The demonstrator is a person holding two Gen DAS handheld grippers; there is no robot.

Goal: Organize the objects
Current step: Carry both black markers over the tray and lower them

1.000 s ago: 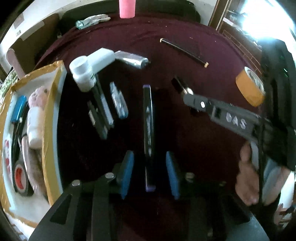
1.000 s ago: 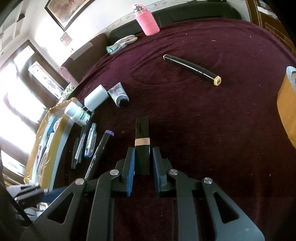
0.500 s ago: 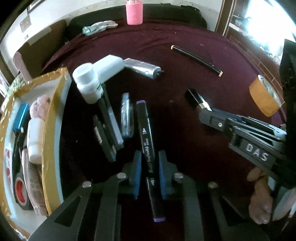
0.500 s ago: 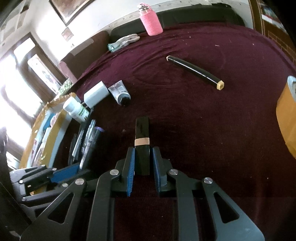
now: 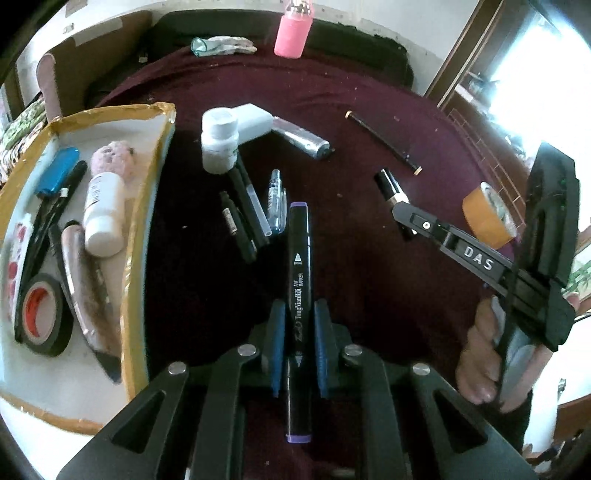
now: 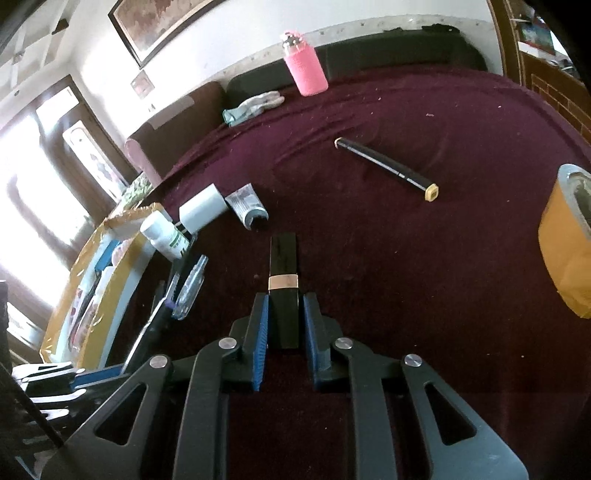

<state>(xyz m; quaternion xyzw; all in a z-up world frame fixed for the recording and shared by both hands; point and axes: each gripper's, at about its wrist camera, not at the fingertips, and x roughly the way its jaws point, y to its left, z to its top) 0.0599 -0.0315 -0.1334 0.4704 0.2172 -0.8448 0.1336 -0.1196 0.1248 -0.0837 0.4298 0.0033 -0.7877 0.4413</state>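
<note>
The support surface is a table covered in maroon cloth (image 6: 424, 258). Resting directly on it: a cardboard tray (image 5: 144, 236) (left edge), a white bottle (image 5: 218, 142), a silver tube (image 5: 303, 138), a tape roll (image 5: 487, 216), a black pen (image 6: 386, 168), a pink bottle (image 6: 304, 62), a glove (image 6: 255, 103).

A pink bottle (image 6: 306, 66) stands upright at the far edge of the maroon-covered bench (image 6: 461, 122), with a pale crumpled glove (image 6: 253, 104) lying just beside it. Behind them runs a dark cushion (image 6: 388, 51) against a white wall, where 1 framed picture (image 6: 155, 22) hangs near a bright window (image 6: 40, 192).
</note>
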